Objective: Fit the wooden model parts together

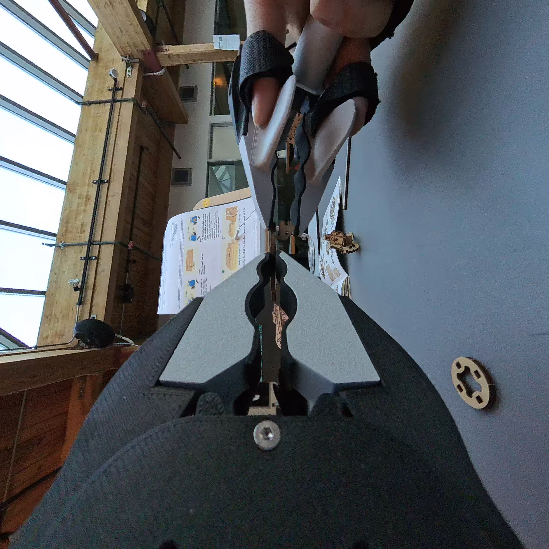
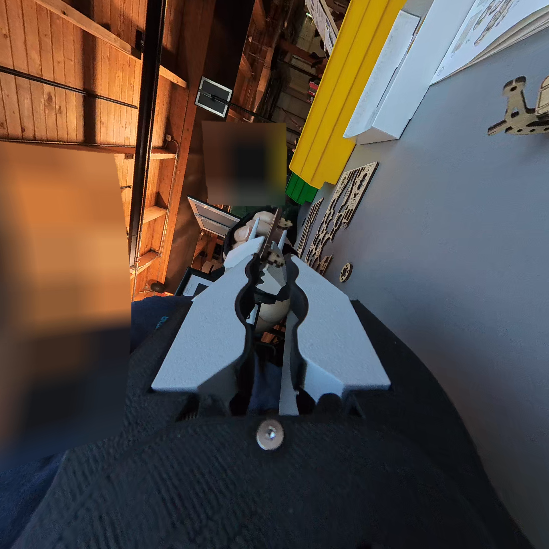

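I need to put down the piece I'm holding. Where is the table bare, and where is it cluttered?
Bare: the grey table between the round wooden ring and the small wooden model, and the stretch nearer than the ring. Crowded: the far edge, with cut-out wooden sheets, open instruction pages and white box.

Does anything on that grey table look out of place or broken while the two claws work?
Nothing looks broken or spilled. One small wooden ring lies alone on the grey table, apart from the half-built wooden model and the cut-out sheets.
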### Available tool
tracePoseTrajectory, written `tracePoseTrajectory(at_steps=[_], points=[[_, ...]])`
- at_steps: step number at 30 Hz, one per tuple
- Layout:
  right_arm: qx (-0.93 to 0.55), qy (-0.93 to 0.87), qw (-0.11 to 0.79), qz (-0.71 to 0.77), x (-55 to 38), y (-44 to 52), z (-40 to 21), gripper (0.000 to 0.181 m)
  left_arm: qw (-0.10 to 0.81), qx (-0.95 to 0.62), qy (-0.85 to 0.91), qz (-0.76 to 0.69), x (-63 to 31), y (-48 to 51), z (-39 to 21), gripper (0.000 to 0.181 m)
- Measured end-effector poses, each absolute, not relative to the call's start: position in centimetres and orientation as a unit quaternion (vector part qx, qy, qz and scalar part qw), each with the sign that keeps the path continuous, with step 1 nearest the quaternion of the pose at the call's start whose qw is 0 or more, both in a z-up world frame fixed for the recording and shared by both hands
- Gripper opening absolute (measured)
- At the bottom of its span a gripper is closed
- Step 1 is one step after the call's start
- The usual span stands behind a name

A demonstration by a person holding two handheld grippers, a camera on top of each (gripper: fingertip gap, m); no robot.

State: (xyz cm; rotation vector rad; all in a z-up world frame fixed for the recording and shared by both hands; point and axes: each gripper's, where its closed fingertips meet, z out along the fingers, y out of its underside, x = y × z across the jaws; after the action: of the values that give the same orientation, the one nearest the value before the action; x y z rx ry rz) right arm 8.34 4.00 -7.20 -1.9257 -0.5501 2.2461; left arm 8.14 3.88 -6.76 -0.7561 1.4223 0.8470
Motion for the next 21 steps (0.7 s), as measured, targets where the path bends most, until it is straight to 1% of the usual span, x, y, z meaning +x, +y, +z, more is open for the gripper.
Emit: tracePoseTrajectory(at_steps=[5, 9, 11, 14, 15, 17, 18, 19, 20, 21], points=[[-0.633, -0.175, 0.057, 0.752, 8.3, 4.0, -7.1, 0.013, 0.614, -0.325, 0.620, 0.366, 8.3, 3.7, -6.9, 0.000], [-0.630, -0.180, 0.077, 0.751, 8.6, 4.4, -7.0, 0.013, 0.636, -0.353, 0.599, 0.335, 8.4, 3.8, -6.8, 0.001], [-0.622, -0.171, 0.089, 0.759, 9.0, 5.0, -6.5, 0.013, 0.670, -0.398, 0.566, 0.268, 8.3, 3.6, -5.8, 0.012], [-0.634, -0.193, 0.130, 0.738, 9.6, 5.7, -6.7, 0.013, 0.699, -0.527, 0.483, 0.038, 7.4, 3.5, -4.1, 0.032], [-0.640, -0.208, 0.151, 0.724, 9.6, 5.8, -6.9, 0.013, 0.690, -0.569, 0.443, -0.060, 7.3, 3.7, -3.5, 0.040], [-0.644, -0.253, 0.182, 0.698, 9.2, 5.4, -6.9, 0.013, 0.631, -0.630, 0.386, -0.236, 7.6, 4.0, -3.1, 0.060], [-0.652, -0.270, 0.195, 0.681, 9.0, 5.3, -7.3, 0.013, 0.603, -0.641, 0.384, -0.280, 7.8, 4.1, -3.4, 0.070], [-0.656, -0.280, 0.193, 0.673, 8.7, 5.0, -7.6, 0.013, 0.587, -0.641, 0.409, -0.278, 7.9, 4.1, -4.1, 0.080], [-0.657, -0.280, 0.177, 0.678, 8.5, 4.6, -7.8, 0.013, 0.582, -0.636, 0.446, -0.241, 7.9, 4.2, -5.1, 0.076], [-0.654, -0.274, 0.157, 0.687, 8.3, 4.3, -7.8, 0.013, 0.578, -0.629, 0.483, -0.193, 8.0, 4.3, -6.2, 0.076]])
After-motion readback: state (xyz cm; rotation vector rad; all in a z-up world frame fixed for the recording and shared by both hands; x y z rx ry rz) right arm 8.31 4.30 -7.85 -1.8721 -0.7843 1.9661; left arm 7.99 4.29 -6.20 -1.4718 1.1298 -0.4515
